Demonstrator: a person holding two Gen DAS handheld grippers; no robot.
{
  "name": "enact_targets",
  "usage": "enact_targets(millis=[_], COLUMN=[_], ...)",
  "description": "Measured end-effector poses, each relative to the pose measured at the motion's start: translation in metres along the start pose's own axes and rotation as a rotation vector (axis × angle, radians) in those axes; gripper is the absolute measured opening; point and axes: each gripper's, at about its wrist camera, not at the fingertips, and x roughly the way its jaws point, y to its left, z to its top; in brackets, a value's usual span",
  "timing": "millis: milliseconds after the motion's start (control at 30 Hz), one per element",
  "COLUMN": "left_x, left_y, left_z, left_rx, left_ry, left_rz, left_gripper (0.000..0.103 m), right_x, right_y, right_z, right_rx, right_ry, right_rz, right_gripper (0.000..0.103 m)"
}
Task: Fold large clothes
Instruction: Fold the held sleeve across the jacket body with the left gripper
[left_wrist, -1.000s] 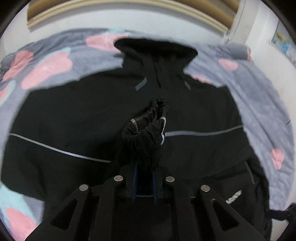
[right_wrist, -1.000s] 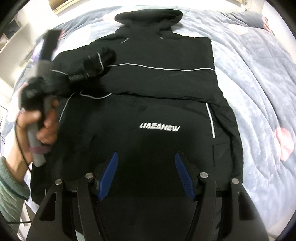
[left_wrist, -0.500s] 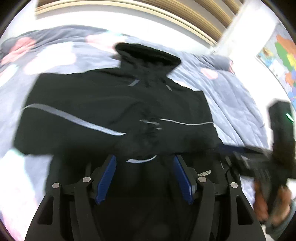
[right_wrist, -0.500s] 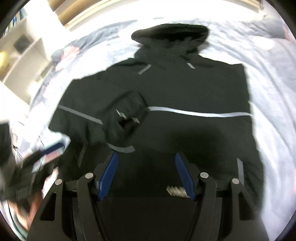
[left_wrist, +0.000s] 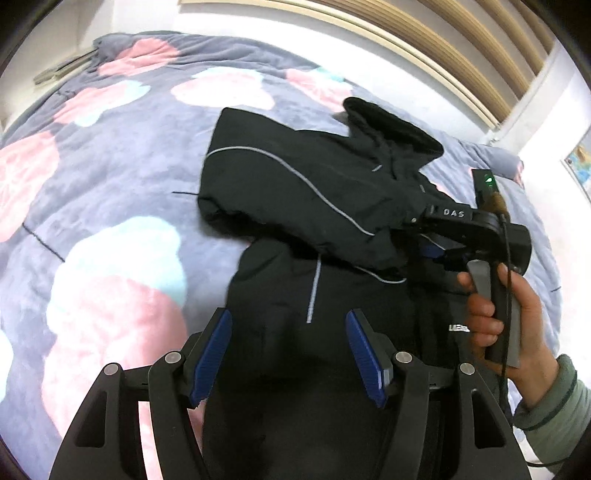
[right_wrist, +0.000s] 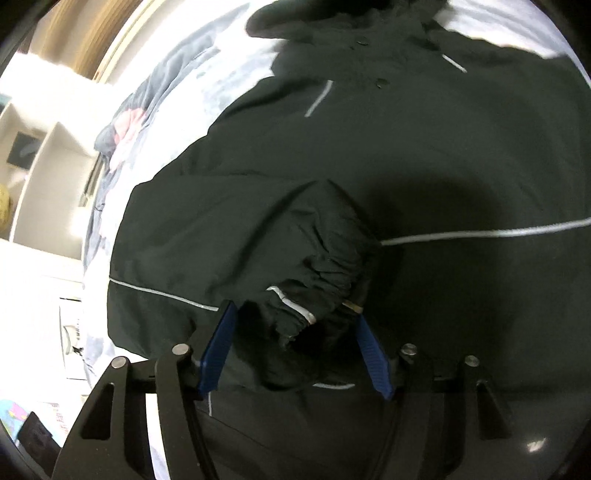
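While agape, right claw (right_wrist: 295, 350) astride cuff (right_wrist: 317, 295).

A grey blanket (left_wrist: 122, 177) with pink and pale blue blotches covers the bed, its rumpled edge (right_wrist: 122, 122) hanging toward white shelving (right_wrist: 44, 173). Beyond the blanket's far edge runs a white wall with slatted wooden panelling (left_wrist: 424, 40) (honey-coloured, set on a slant). Beside the panelling's right end hangs a colourful poster (left_wrist: 578, 162), cut off by the lens rim.
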Motion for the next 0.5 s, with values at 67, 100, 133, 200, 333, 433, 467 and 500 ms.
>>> enact_targets(millis=[67,100,133,200,333,433,467,500], left_x=[0.001,0.002,0.002,0.003,0.003,0.013,0.017,0.028], left_y=[0.002,0.001,-0.002,-0.008,-0.022,-0.038,-0.042,-0.048], left_z=[0.001,0.002,0.003,0.008,0.029,0.055,0.061,0.072], left_rx=[-0.005,-0.005,-0.002,0.015,0.058,0.106,0.117,0.133], left_ry=[0.0,-0.001,-0.002,-0.013,-0.042,-0.062,-0.068,-0.073], left_rz=[0.001,0.002,0.005,0.014,0.005,0.013,0.017,0.026], left_gripper=[0.066,0.066,0.066,0.066,0.066,0.066,0.066,0.066], right_x=[0.002,-0.003,-0.01,-0.032,-0.104,-0.14,-0.149,-0.151], right_y=[0.007,0.01,0.013,0.022,0.024,0.009,-0.003,-0.01], right_z=[0.001,0.0,0.0,-0.005,-0.012,-0.01,-0.006,-0.002], right_rx=[-0.039,-0.058,-0.079,-0.13,-0.201,-0.219,-0.217,-0.208], right_ry=[-0.001,-0.025,-0.048,-0.105,-0.269,-0.356,-0.382,-0.388], right_rz=[-0.032,-0.04,-0.054,-0.092,-0.191,-0.324,-0.399,-0.429], right_gripper=[0.035,0.03,0.028,0.026,0.025,0.025,0.025,0.025])
